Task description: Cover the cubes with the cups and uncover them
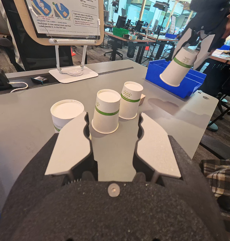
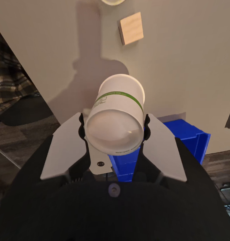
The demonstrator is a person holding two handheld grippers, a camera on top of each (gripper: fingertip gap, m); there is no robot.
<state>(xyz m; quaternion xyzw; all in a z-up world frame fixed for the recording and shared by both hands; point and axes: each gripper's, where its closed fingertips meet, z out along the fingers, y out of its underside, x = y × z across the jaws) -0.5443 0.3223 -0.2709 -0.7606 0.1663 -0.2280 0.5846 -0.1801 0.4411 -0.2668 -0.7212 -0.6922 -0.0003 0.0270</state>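
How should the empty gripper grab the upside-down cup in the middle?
Probably from above, near the top. The middle cup stands upside down, narrow base up, so the open left gripper could pinch its tapered sides there, its fingers fitting between the neighbouring cups.

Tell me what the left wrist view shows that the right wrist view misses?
Only the left wrist view shows three upside-down cups standing in a row on the grey table, the open left gripper, and a document stand. Only the right wrist view shows the wooden cube whole and uncovered. Both show the right gripper holding a fourth cup near the blue bin.
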